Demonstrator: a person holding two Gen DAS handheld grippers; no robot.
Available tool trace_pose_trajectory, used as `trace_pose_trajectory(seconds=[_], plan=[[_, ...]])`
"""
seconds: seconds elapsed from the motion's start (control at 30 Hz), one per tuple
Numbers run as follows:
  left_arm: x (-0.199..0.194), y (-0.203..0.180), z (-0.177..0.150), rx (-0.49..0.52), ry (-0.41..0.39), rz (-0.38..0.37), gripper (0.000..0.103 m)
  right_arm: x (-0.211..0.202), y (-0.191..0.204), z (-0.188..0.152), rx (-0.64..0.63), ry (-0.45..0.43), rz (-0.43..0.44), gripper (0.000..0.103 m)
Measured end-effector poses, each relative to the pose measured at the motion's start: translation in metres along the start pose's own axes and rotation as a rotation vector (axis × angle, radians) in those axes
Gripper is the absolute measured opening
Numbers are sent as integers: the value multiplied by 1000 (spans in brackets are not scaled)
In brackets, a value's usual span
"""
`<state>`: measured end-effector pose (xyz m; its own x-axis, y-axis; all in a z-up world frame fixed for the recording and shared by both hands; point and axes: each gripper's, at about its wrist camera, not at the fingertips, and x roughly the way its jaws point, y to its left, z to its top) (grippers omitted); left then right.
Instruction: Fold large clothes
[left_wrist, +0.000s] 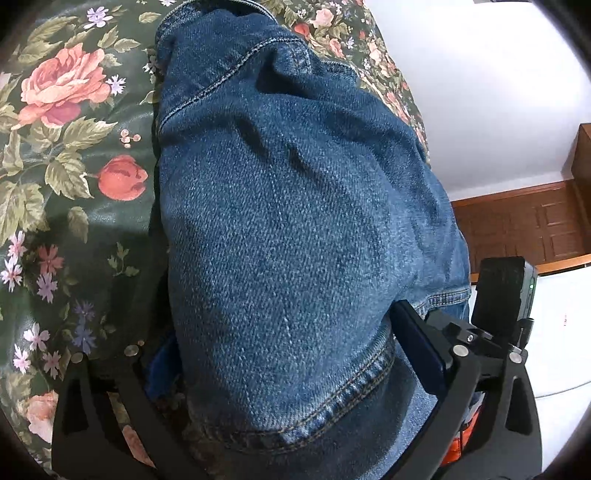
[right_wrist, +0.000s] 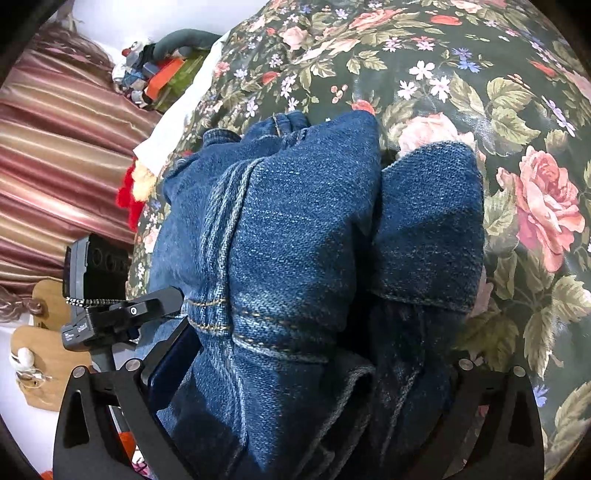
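Observation:
Blue denim jeans (left_wrist: 288, 206) lie folded in a thick bundle on a dark floral bedspread (left_wrist: 74, 147). My left gripper (left_wrist: 284, 354) is shut on the jeans near a stitched hem, with the cloth bulging up between its blue-padded fingers (left_wrist: 417, 343). In the right wrist view the jeans (right_wrist: 306, 240) fill the middle, with seams and a folded leg end at the right. My right gripper (right_wrist: 314, 369) is shut on the thick folded denim, and its fingertips are hidden by the cloth.
The floral bedspread (right_wrist: 480, 92) spreads around the jeans. A white wall and brown wooden panelling (left_wrist: 517, 225) stand to the right in the left view. Striped curtain (right_wrist: 55, 147), toys and clutter (right_wrist: 155, 66) lie beyond the bed edge.

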<state>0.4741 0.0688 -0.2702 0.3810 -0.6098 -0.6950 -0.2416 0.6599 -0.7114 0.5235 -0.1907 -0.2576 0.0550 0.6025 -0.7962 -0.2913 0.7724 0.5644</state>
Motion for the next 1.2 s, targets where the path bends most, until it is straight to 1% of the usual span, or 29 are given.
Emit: trace_pose_trajectory(seconds=[0.03, 0.1, 0.13, 0.2, 0.23, 0.3, 0.37, 0.53, 0.63, 0.77, 0.87, 0.93, 1.07, 1.2], plan=[[-2, -3, -1, 8, -7, 7, 96, -2, 1, -3, -10, -14, -3, 94], [-10, -13, -11, 54, -33, 52, 88, -6, 5, -10, -26, -34, -10, 83], [-14, -21, -13, 77, -48, 76, 86, -7, 8, -14, -27, -39, -17, 81], [-23, -35, -19, 119, -67, 117, 82, -12, 15, -23, -28, -41, -29, 71], [-28, -40, -24, 138, -74, 129, 81, -15, 19, -26, -27, -43, -28, 68], [-37, -50, -30, 170, -90, 144, 77, -22, 30, -35, -53, -47, -28, 60], [-52, -61, -36, 211, -116, 154, 75, -32, 43, -43, -87, -60, -21, 56], [-98, -79, -46, 277, -165, 145, 73, -56, 70, -53, -107, -100, -5, 53], [-129, -90, -50, 308, -205, 131, 73, -76, 98, -56, -146, -143, -7, 53], [-177, -92, -61, 343, -256, 110, 73, -99, 139, -61, -191, -202, -6, 53], [-207, -95, -64, 371, -301, 108, 73, -109, 169, -66, -217, -241, -6, 53], [-229, -92, -66, 377, -322, 112, 73, -110, 188, -68, -227, -255, 3, 53], [-254, -75, -67, 364, -333, 129, 73, -99, 216, -75, -233, -242, 16, 53], [-262, -40, -69, 323, -313, 136, 73, -72, 233, -83, -224, -207, 24, 53]])
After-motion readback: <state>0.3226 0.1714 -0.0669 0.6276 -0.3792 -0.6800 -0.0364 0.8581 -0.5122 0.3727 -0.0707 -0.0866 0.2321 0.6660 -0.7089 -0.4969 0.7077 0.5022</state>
